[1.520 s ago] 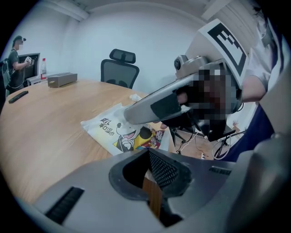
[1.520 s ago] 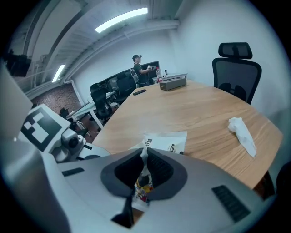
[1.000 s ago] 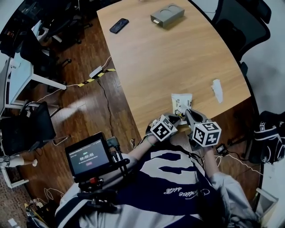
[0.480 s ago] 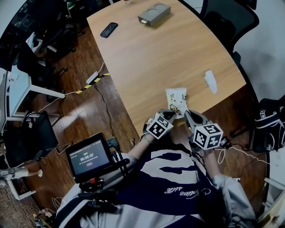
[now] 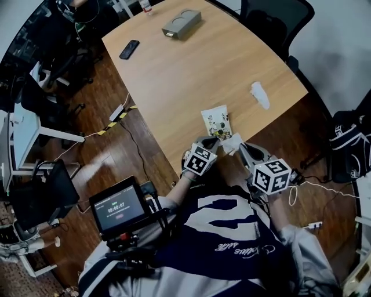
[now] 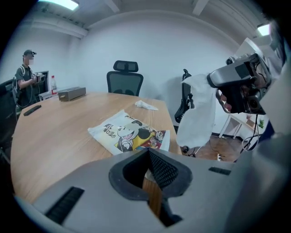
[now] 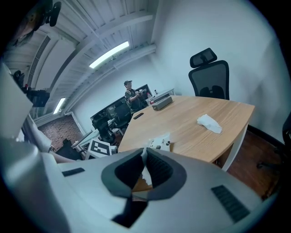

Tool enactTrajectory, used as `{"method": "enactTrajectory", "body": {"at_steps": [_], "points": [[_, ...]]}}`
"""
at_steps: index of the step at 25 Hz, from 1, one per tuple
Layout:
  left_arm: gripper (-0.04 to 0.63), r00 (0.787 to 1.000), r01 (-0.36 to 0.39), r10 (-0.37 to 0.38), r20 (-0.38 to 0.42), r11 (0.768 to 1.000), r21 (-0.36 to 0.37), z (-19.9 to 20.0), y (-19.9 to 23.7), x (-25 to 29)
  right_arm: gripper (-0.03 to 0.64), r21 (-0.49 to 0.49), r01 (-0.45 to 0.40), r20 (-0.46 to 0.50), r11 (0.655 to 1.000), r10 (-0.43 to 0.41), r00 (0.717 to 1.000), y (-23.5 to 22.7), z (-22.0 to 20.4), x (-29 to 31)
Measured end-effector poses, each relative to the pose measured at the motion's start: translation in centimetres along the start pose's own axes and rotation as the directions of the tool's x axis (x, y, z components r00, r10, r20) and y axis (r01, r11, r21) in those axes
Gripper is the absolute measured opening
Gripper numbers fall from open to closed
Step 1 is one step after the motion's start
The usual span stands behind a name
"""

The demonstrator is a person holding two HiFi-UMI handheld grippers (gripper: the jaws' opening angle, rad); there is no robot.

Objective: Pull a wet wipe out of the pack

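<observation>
The wet wipe pack, white with a cartoon print, lies flat near the front edge of the wooden table; the left gripper view shows the pack too. My left gripper is shut at the pack's near edge, its jaws pinching that edge. A white wet wipe hangs free of the pack from my right gripper, which is shut on it. From the left, the wipe dangles off the table's edge below the right gripper. A white strip of it shows between the right jaws.
A crumpled white tissue lies at the table's right edge. A grey box and a dark phone sit at the far end. A black office chair stands behind the table, a dark bag on the floor at right.
The right gripper has pulled back and up from the pack, drawing the wipe out until it hangs free. The left gripper has stayed at the pack's edge.
</observation>
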State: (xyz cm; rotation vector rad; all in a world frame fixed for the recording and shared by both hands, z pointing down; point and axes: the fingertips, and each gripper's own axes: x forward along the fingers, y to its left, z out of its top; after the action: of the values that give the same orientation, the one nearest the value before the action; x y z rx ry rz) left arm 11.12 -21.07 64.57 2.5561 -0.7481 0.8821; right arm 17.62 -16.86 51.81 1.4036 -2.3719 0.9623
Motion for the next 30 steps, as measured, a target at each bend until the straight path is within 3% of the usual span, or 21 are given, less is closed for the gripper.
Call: {"method": "enactTrajectory", "body": {"at_steps": [3, 6, 8, 13, 20, 30], "points": [[0.003, 0.999, -0.022, 0.023, 0.038, 1.000, -0.016, 0.1, -0.2, -0.4, 0.011, -0.004, 0.005, 0.009, 1.000, -0.005, 1.000, -0.1, -0.8, -1.9], [0.003, 0.995, -0.015, 0.030, 0.100, 0.989, -0.144, 0.8, -0.7, -1.5, 0.011, -0.001, 0.003, 0.022, 1.000, -0.003, 1.000, 0.1, -1.6, -3.6], [0.003, 0.988, -0.012, 0.041, 0.147, 0.981, -0.192, 1.4, -1.7, -2.6, 0.011, 0.005, 0.002, 0.027, 1.000, -0.002, 1.000, 0.1, -2.4, -4.8], [0.003, 0.981, 0.008, 0.037, 0.192, 0.973, -0.229, 1.8, -5.8, -5.6, 0.011, 0.041, -0.004, 0.032, 0.999, 0.003, 0.999, 0.7, -5.2, -7.3], [0.003, 0.981, 0.048, 0.004, 0.192, 0.963, -0.264, 0.3, -10.9, -9.8, 0.011, 0.099, -0.048, 0.033, 0.994, 0.045, 0.998, 2.5, -8.5, -8.0], [0.003, 0.979, 0.051, 0.009, 0.202, 0.956, -0.289, -1.2, -12.1, -14.9, 0.011, 0.130, -0.070, 0.022, 0.989, 0.068, 0.997, 5.5, -11.2, -7.4]]}}
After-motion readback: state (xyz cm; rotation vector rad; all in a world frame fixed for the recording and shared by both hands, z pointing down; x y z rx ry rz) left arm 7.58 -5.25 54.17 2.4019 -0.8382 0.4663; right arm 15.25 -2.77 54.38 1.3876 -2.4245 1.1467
